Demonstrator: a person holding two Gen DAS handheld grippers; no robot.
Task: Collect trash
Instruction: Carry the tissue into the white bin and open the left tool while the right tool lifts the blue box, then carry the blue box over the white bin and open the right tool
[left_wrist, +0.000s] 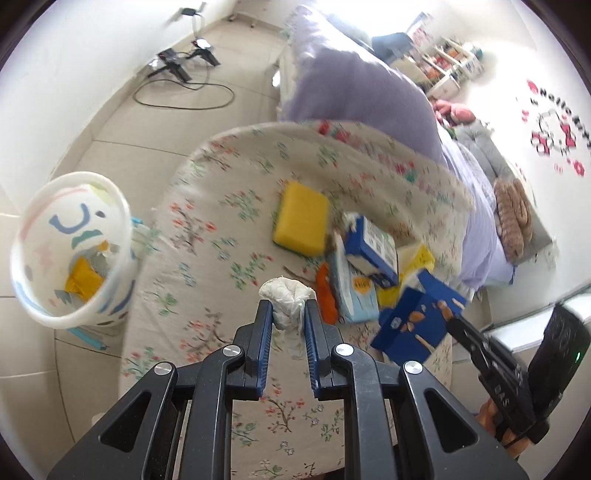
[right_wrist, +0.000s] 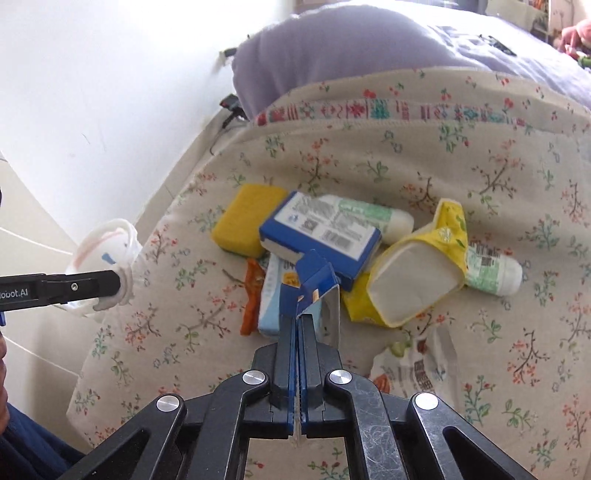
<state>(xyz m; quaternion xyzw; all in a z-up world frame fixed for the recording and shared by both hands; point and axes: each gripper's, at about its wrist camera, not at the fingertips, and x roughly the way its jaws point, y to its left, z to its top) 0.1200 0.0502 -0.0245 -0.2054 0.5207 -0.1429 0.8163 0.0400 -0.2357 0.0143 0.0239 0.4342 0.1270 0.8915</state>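
Note:
My left gripper is shut on a crumpled white paper wad, held above the floral bedspread. A white trash bin with blue and pink drawings stands on the floor at the left, with a yellow wrapper inside. My right gripper is shut on the flap of a blue carton, which also shows in the left wrist view. The trash pile lies ahead: a yellow sponge, a blue-and-white box, a yellow carton, an orange wrapper and two white bottles.
A purple pillow lies beyond the bedspread. A torn printed wrapper lies near my right gripper. Black stands and a cable are on the tiled floor by the far wall. The left gripper's arm shows at the left, in front of the bin.

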